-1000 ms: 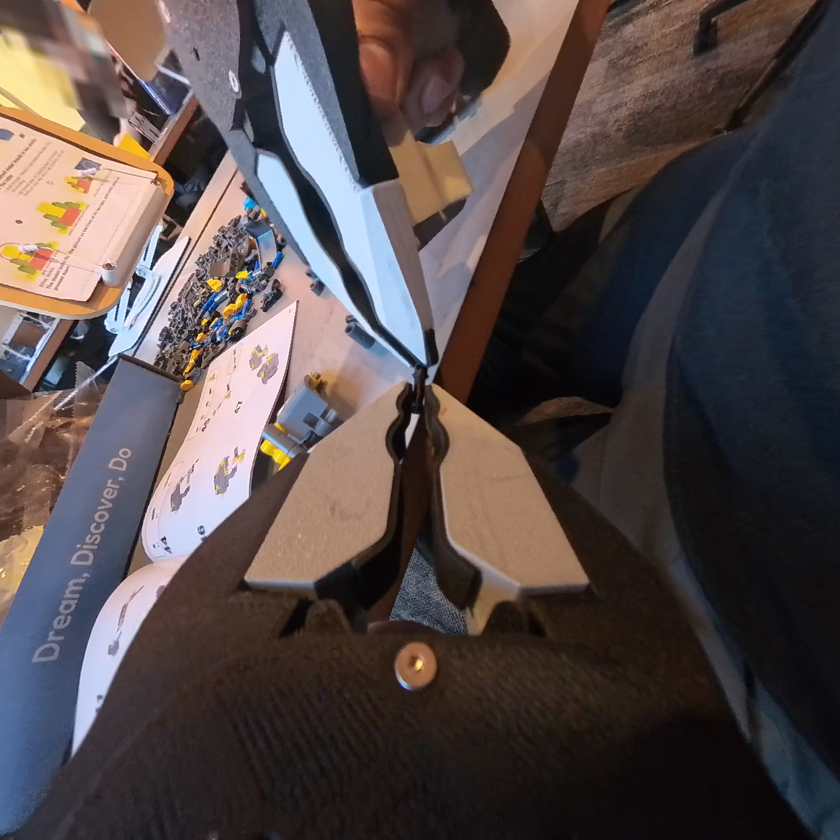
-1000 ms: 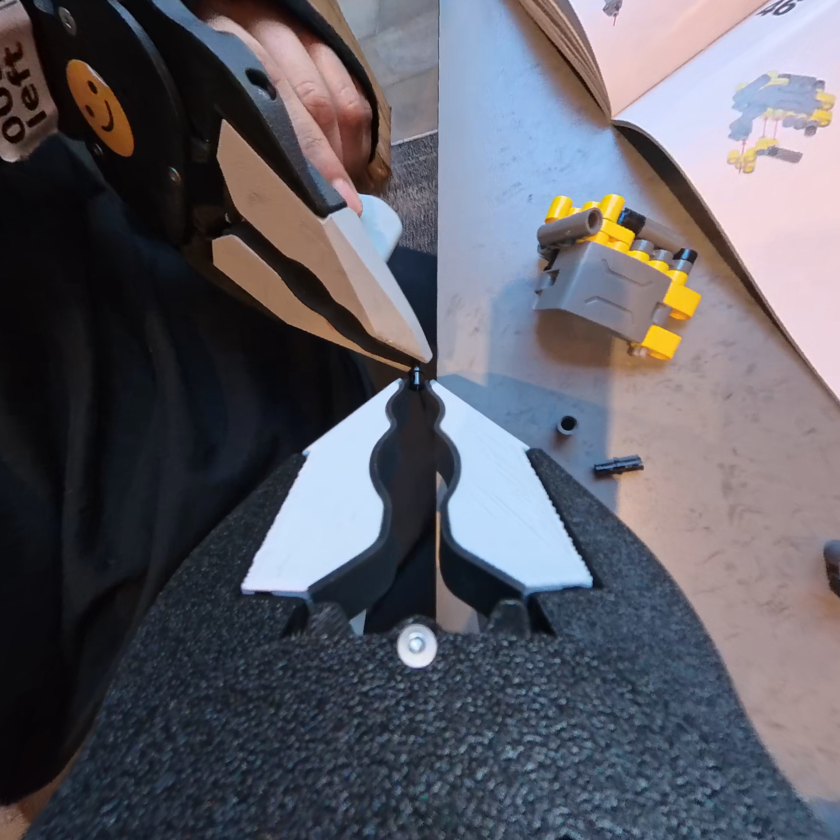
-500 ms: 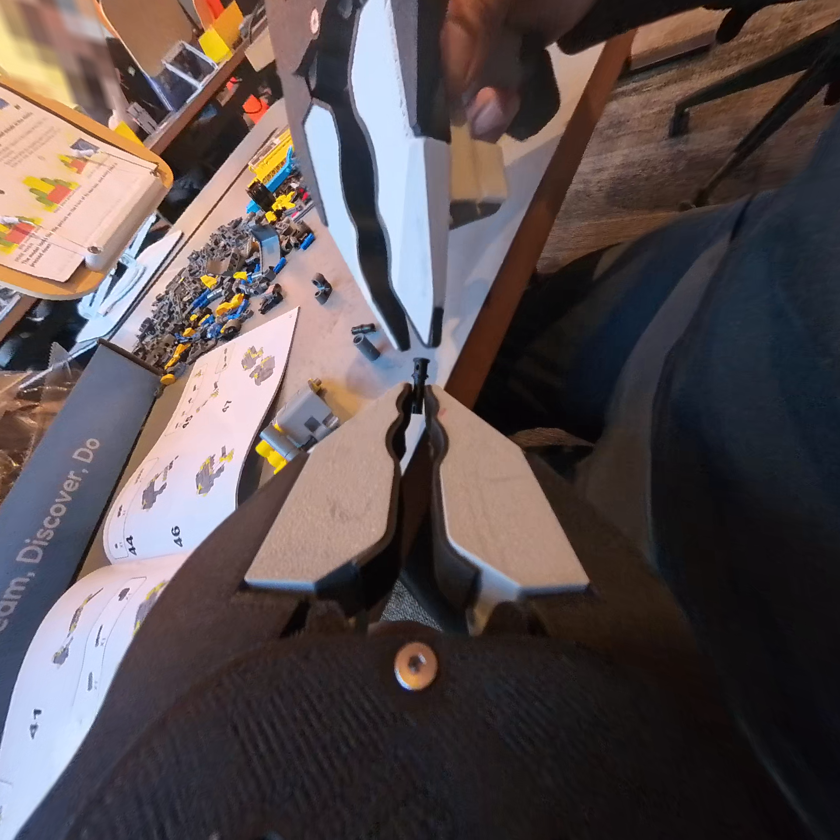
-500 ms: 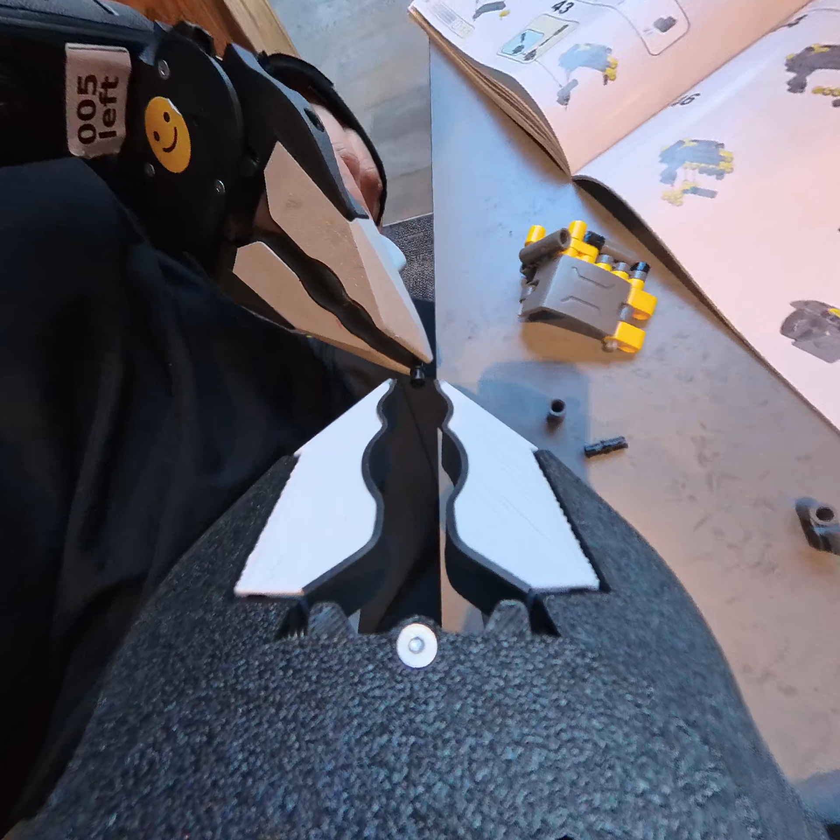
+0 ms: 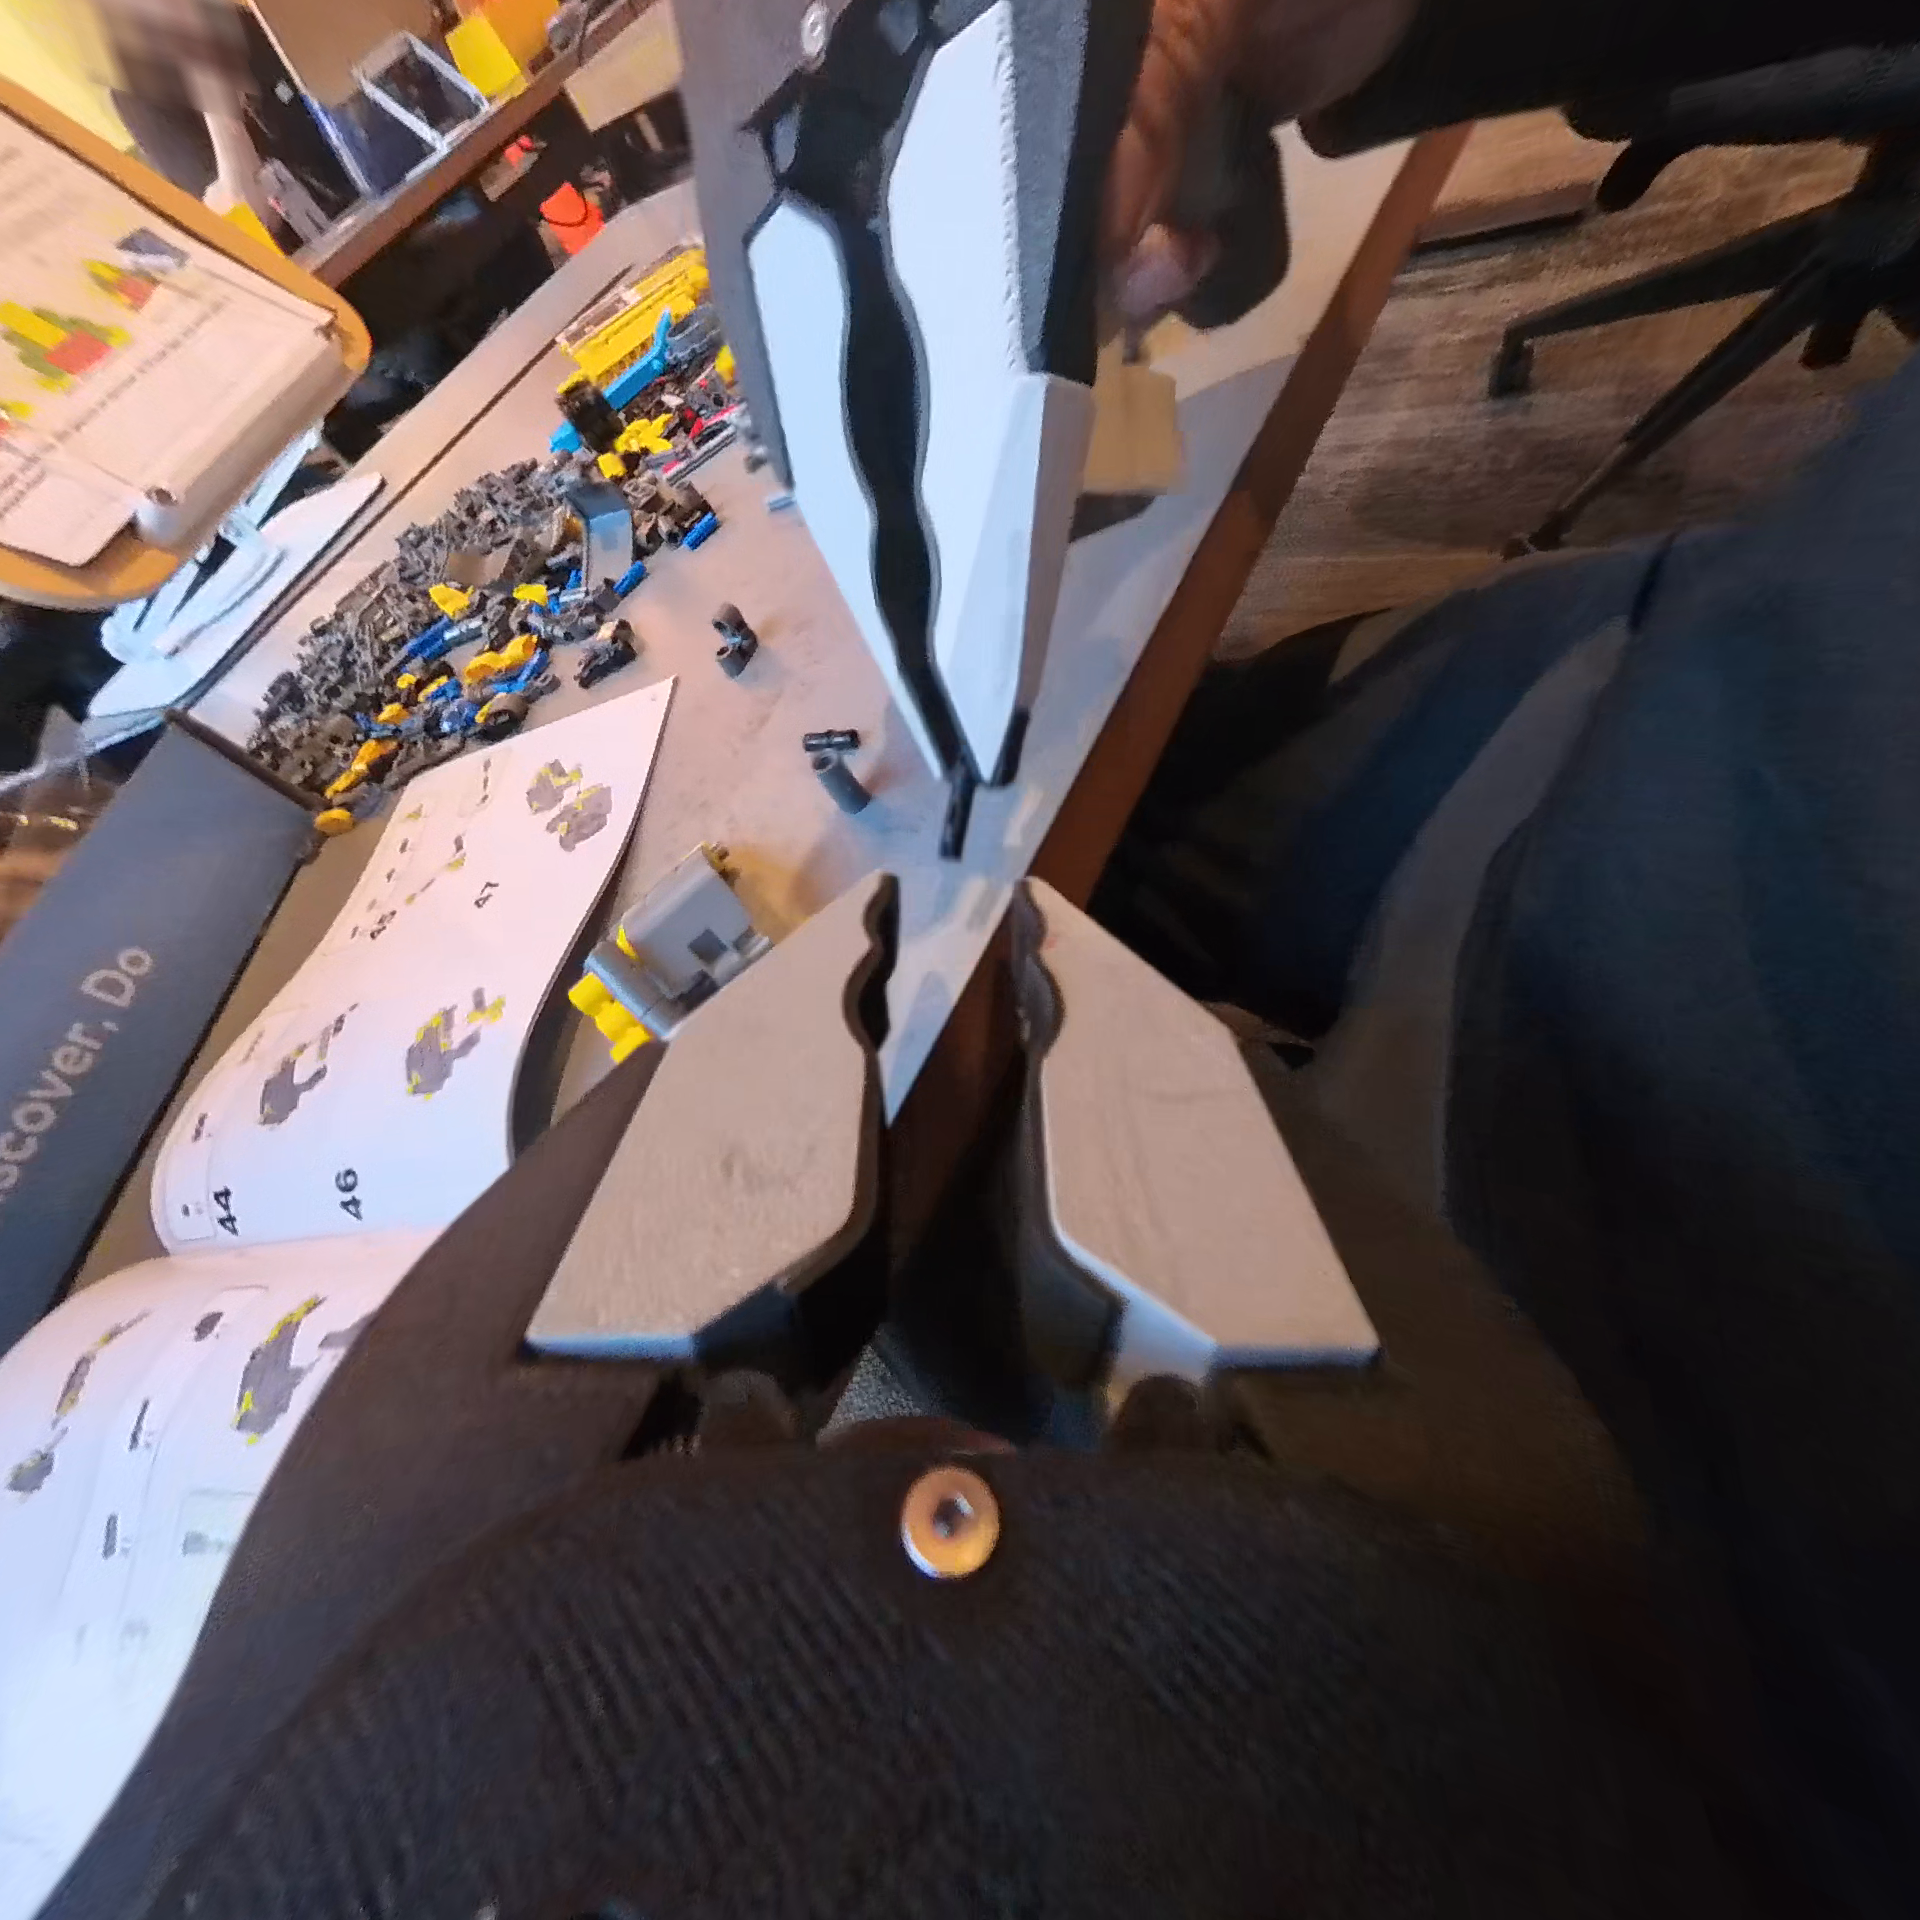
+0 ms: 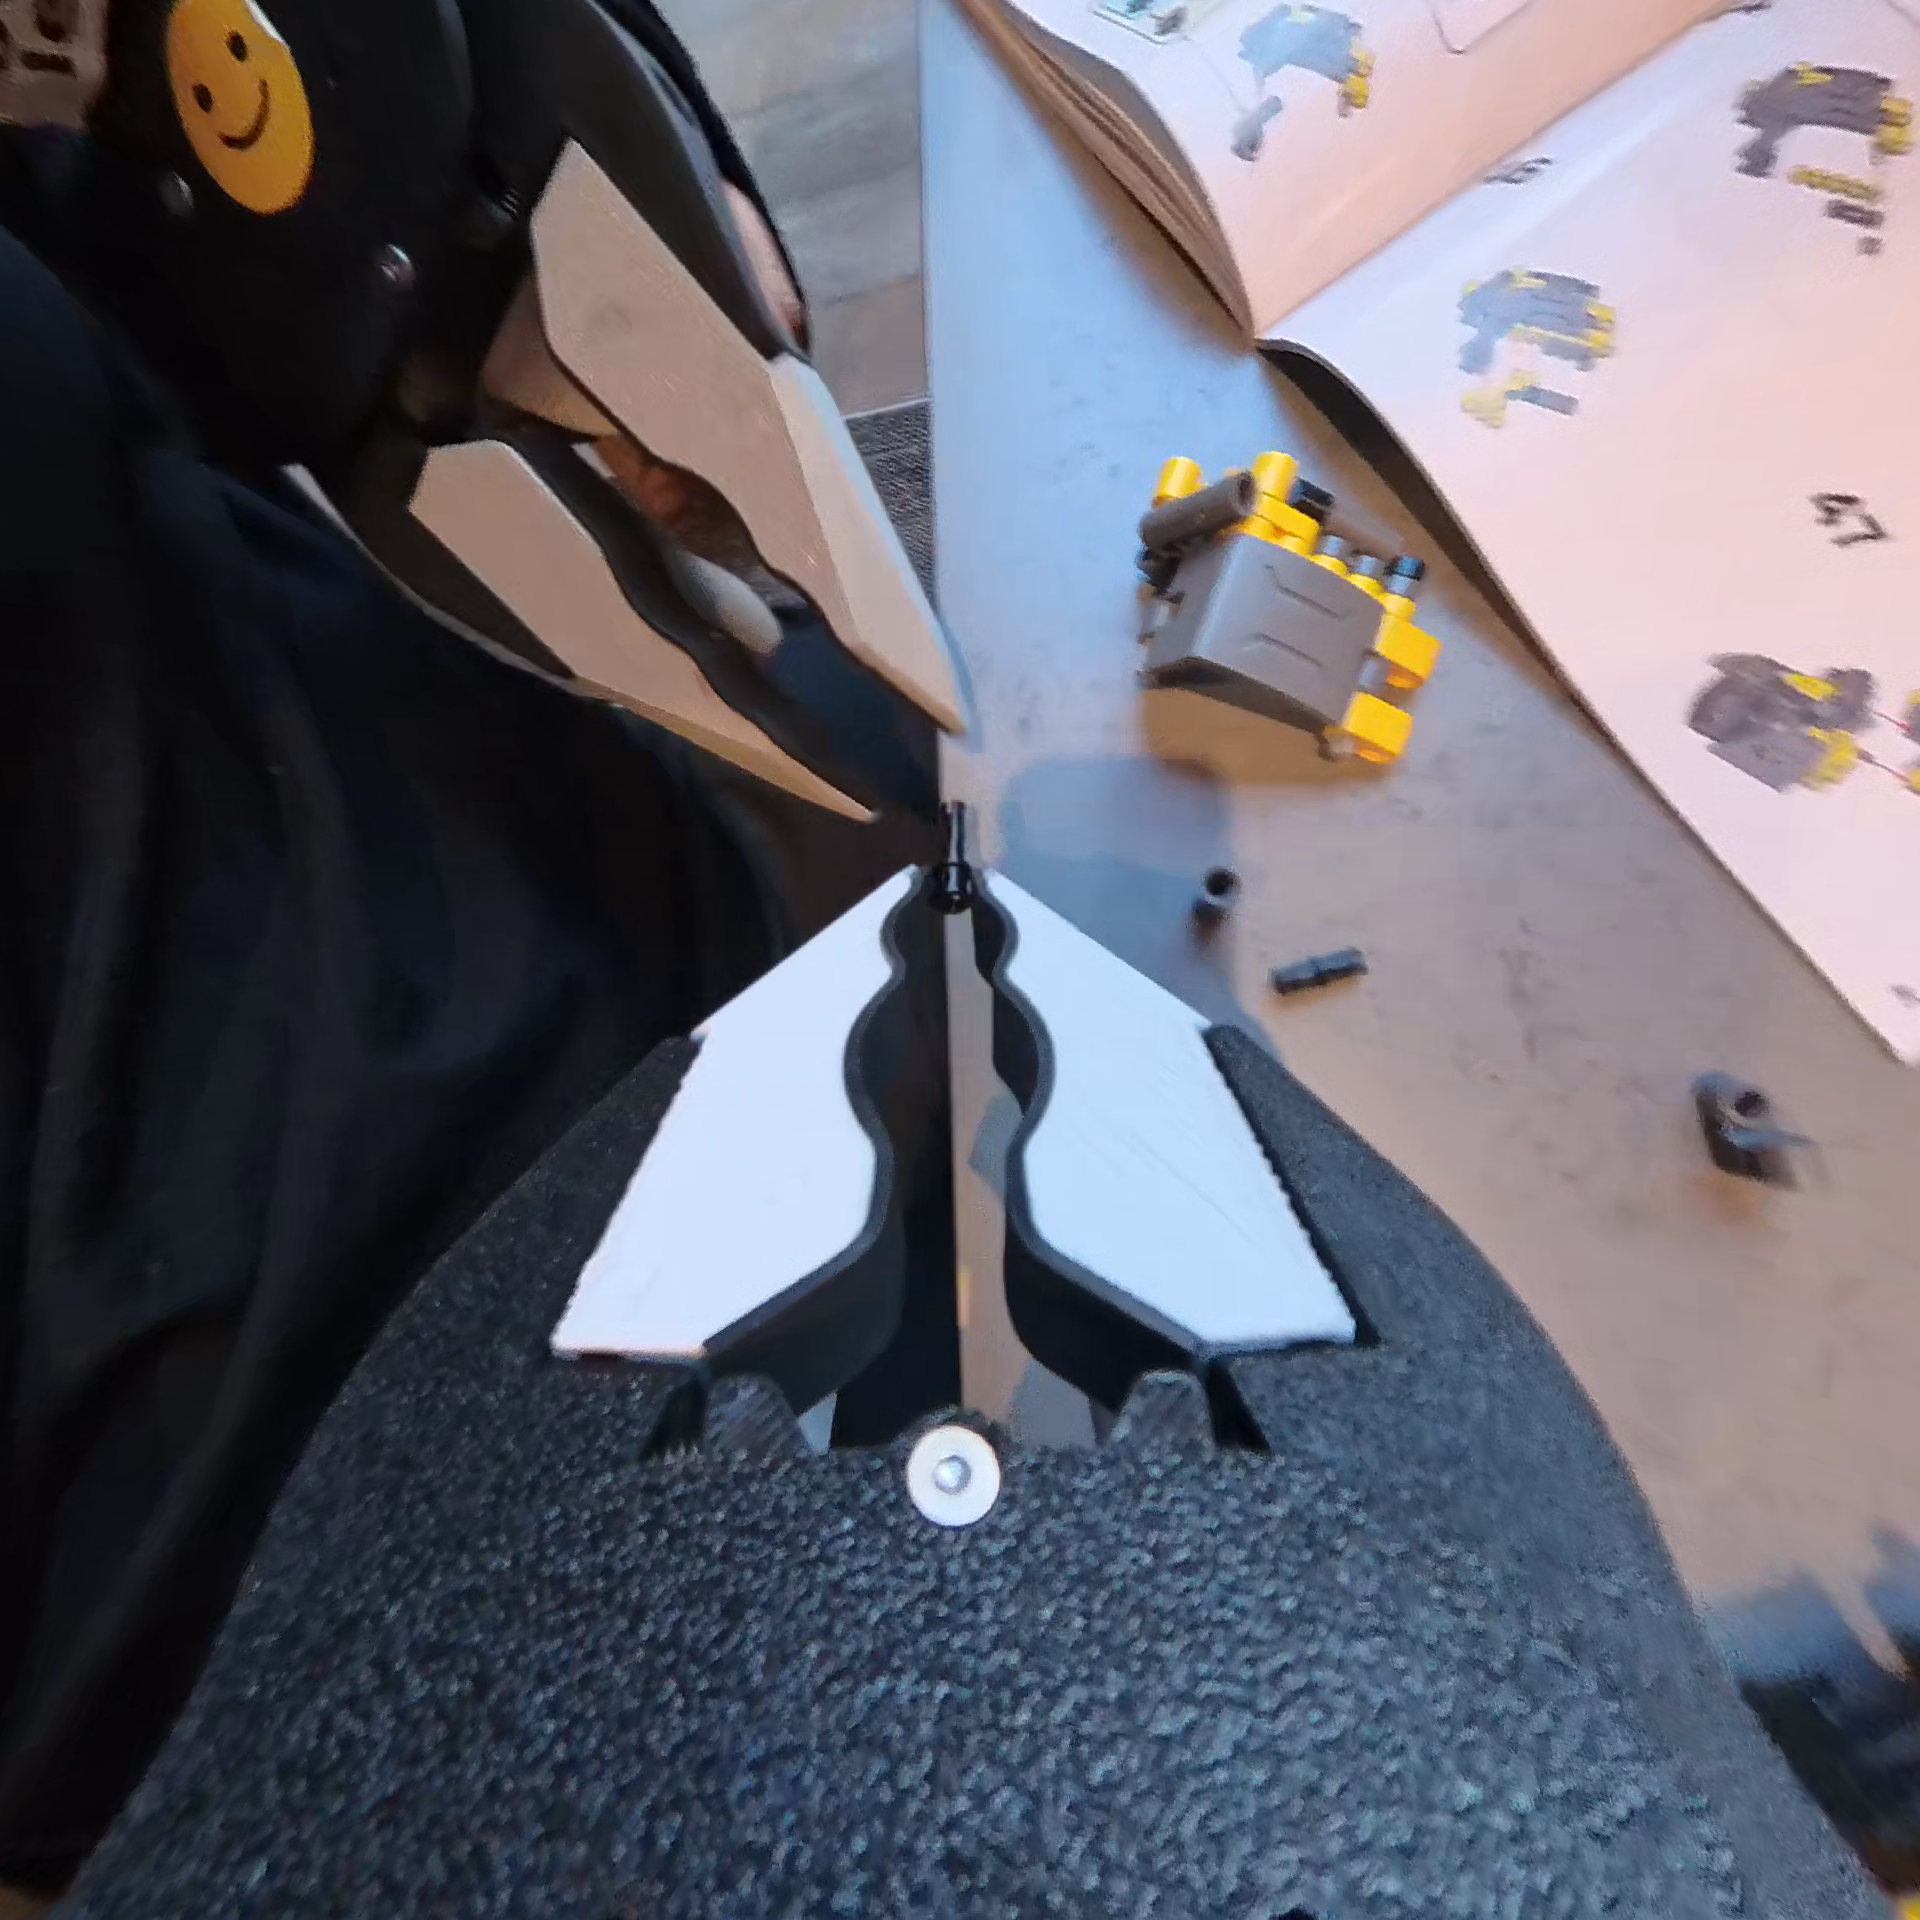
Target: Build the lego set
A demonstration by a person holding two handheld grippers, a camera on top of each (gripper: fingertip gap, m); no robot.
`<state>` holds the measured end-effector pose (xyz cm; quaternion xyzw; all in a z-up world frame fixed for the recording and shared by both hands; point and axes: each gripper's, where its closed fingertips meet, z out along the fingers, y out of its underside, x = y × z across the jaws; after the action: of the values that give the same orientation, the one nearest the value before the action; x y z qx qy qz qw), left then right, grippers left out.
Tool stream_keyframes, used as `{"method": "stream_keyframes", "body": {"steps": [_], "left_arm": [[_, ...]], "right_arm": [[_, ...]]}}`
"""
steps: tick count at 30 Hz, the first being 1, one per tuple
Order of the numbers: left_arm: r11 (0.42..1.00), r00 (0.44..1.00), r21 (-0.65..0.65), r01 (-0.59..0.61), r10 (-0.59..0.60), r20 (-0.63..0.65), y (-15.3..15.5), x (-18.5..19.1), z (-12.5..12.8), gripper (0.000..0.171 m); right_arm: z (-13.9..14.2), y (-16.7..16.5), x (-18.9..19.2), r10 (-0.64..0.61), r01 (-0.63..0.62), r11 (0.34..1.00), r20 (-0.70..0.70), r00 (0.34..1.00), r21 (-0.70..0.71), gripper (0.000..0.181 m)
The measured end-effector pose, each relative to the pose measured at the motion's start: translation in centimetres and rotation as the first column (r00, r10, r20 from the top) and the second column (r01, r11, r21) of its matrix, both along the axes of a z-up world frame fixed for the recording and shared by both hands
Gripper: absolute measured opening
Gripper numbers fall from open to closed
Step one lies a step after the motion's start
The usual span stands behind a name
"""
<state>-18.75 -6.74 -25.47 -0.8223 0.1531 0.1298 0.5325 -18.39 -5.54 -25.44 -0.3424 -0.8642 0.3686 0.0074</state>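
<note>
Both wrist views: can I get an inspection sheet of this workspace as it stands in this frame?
Surface: grey table, scuffed, with a brown edge.
Job's things: small black pin pinched at the tips of the right hand-held gripper; grey and yellow brick assembly beside an open instruction booklet.
Clutter: pile of loose parts; second black pin, grey bush and dark connector lying loose.
Grippers: right shut on the pin; left hand-held gripper open and empty, tips close to the pin.
Cables: nothing seen.
Surroundings: printed sheet on a wooden board, chair base, person's lap.
</note>
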Motion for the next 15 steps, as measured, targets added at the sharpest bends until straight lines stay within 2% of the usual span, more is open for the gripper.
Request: {"method": "stream_keyframes", "body": {"steps": [4, 8, 10, 12, 15], "left_arm": [[1.000, 0.999, 0.004, -0.014, 0.013, 0.045, -0.2, -0.4, 0.1, 0.024], [1.000, 0.999, -0.004, -0.004, 0.004, 0.032, -0.2, -0.2, 0.0, 0.023], [1.000, 1.000, -0.009, 0.000, 0.000, 0.028, -0.2, -0.1, -0.1, 0.023], [1.000, 1.000, -0.013, 0.002, -0.001, 0.027, -0.2, 0.0, -0.2, 0.023], [1.000, 1.000, -0.017, -0.001, 0.002, 0.026, -0.3, -0.2, -0.3, 0.023]], "right_arm": [[0.6, 4.5, -1.8, -0.140, 0.146, 0.983, -0.056, 0.989, 0.111, 0.007], [1.1, 8.6, -3.6, -0.247, 0.273, 0.935, -0.138, 0.959, 0.227, 0.007], [0.4, 10.7, -4.5, -0.311, 0.344, 0.891, -0.154, 0.938, 0.294, 0.006], [-0.8, 12.0, -4.9, -0.338, 0.370, 0.856, -0.150, 0.929, 0.362, 0.006], [-2.0, 12.0, -5.1, -0.324, 0.353, 0.842, -0.139, 0.936, 0.408, 0.006]]}}
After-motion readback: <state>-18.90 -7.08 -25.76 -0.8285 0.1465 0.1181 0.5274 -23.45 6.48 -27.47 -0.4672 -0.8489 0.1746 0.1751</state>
